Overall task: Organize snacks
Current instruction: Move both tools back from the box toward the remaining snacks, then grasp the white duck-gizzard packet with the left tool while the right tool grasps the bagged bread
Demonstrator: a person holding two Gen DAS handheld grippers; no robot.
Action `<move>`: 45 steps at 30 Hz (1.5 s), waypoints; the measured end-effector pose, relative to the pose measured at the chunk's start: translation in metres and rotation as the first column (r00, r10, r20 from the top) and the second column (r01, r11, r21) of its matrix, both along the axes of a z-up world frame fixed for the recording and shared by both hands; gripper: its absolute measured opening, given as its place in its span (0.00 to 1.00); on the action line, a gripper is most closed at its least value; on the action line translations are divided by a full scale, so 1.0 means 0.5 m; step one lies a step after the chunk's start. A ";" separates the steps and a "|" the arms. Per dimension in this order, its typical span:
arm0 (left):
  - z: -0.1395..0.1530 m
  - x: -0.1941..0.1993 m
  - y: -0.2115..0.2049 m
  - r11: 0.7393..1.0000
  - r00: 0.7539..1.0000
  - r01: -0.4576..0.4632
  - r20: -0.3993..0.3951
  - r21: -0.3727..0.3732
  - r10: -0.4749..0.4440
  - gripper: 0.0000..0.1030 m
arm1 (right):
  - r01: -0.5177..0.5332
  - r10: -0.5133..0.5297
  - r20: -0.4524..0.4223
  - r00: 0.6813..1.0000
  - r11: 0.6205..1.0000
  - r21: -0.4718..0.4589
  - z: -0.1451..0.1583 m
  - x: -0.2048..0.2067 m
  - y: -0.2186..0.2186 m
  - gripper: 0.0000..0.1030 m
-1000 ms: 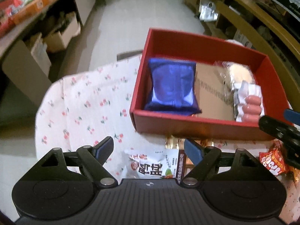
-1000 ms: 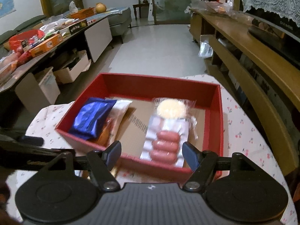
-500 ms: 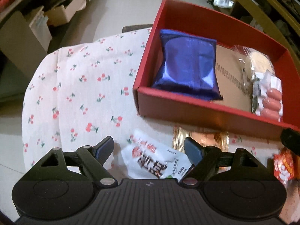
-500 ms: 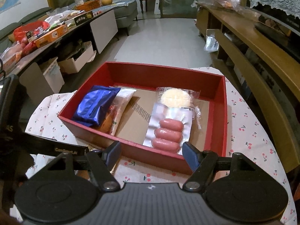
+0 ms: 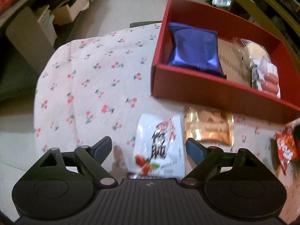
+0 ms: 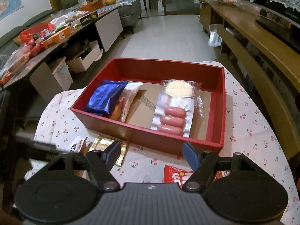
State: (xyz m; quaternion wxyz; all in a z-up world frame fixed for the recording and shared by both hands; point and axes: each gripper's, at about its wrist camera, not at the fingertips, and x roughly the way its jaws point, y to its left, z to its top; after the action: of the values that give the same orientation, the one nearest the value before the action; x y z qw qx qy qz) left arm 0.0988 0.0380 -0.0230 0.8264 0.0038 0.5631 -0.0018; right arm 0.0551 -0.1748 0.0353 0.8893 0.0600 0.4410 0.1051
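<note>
STEP: pick white foil snack packet with red fruit print (image 5: 159, 146), just in front of red cardboard box (image 5: 211, 91) | left hand-held gripper (image 5: 149, 149): jaws opening, packet between, seemingly untouched | right hand-held gripper (image 6: 151, 154): open, empty | ADVICE: straddle packet centre, avoid gold packet (image 5: 210, 128) beside it.

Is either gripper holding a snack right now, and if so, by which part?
Nothing is held. The left gripper is opening over the white packet, not pressing it; the right gripper is open and empty.

Each black gripper (image 5: 149, 147) has ribbed housing, silver screws and blue-padded fingers (image 6: 190, 154).
</note>
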 end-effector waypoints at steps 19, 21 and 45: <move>0.001 -0.048 -0.051 0.994 0.993 0.112 -0.024 -0.010 -0.112 0.60 | 0.104 -0.112 -0.135 0.985 0.992 -0.065 -0.078 -0.008 -0.132 0.79; 0.003 -0.052 -0.057 0.992 0.992 0.127 -0.021 -0.011 -0.128 0.60 | 0.119 -0.128 -0.138 0.982 0.990 -0.073 -0.086 0.000 -0.134 0.79; -0.012 -0.062 -0.074 0.980 0.979 0.191 -0.062 -0.050 -0.194 0.61 | 0.097 -0.095 -0.099 0.990 0.995 0.015 -0.066 -0.028 -0.132 0.87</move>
State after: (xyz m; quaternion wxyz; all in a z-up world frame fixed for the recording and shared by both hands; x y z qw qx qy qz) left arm 0.0678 0.0011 -0.0290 0.8030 0.0402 0.5871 -0.0943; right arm 0.0412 -0.2408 0.0023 0.8699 0.0952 0.4798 0.0633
